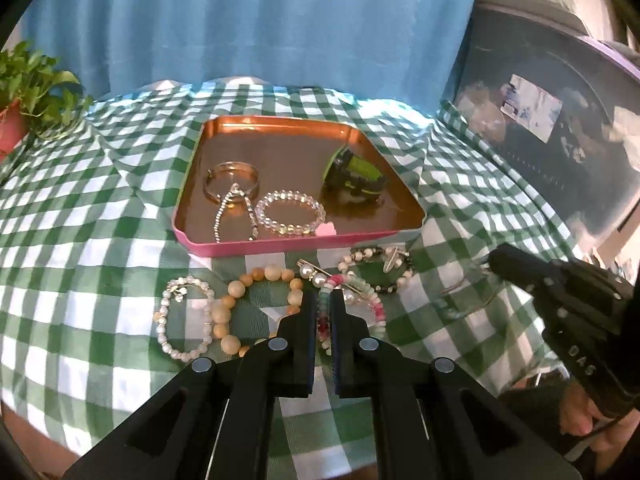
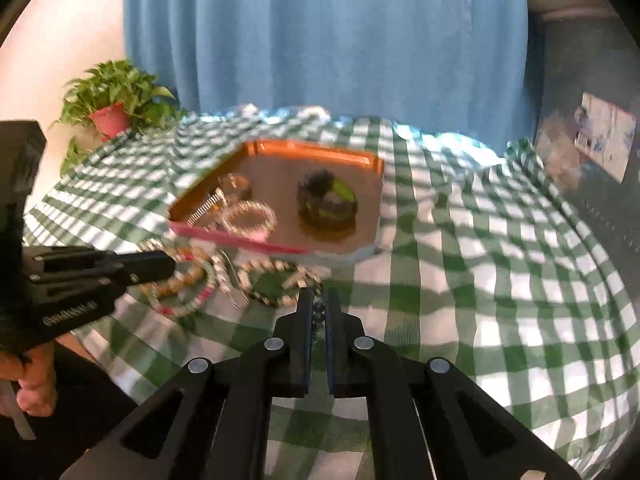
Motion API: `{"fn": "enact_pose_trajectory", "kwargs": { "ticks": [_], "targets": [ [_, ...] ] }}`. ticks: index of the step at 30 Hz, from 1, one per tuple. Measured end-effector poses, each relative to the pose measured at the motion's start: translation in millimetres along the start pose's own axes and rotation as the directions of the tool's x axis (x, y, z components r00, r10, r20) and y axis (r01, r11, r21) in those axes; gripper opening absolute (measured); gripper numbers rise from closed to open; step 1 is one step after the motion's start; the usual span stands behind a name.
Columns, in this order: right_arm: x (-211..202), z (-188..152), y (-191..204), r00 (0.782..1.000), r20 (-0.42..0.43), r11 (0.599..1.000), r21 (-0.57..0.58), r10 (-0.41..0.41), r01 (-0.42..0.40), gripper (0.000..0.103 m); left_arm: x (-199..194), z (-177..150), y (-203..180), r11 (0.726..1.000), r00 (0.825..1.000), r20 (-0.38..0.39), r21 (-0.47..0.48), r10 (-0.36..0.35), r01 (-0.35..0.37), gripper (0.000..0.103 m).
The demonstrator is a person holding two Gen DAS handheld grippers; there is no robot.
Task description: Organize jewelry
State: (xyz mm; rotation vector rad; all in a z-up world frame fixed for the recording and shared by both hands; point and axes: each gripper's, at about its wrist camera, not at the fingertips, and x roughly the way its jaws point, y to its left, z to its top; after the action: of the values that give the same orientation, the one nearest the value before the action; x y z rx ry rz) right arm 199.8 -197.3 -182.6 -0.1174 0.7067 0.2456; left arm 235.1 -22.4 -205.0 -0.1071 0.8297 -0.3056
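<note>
Green-checked tablecloth (image 1: 100, 240), blue curtain (image 1: 260, 20), potted plant (image 2: 114, 100), grey bin (image 1: 560, 128).

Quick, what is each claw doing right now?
Left gripper: closed on the pink-and-green bead bracelet.
Right gripper: closed on a dark bead strand.

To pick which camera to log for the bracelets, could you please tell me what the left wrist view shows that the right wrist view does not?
Only the left wrist view: the pearl bracelet and wooden bead bracelet sharply, and the left tongs shut on the pastel bracelet. Only the right wrist view: dark beads pinched in the right tongs. Both: the tray, clear bracelet, green item and plant.
</note>
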Motion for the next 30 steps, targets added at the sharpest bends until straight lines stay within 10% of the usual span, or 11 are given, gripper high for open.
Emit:
{"fn": "enact_pose_trajectory", "kwargs": {
  "ticks": [17, 30],
  "targets": [
    [-108, 66, 10, 0.973, 0.231, 0.998, 0.061, -0.021, 0.007, 0.005, -119, 39, 12, 0.999, 0.973, 0.229, -0.028, 0.042, -0.036, 0.006],
    [-154, 97, 36, 0.950, 0.312, 0.998, 0.050, 0.031, -0.049, 0.005, -200, 67, -1, 0.995, 0.914, 0.398, 0.012, 0.083, -0.096, 0.006]
  ]
}}
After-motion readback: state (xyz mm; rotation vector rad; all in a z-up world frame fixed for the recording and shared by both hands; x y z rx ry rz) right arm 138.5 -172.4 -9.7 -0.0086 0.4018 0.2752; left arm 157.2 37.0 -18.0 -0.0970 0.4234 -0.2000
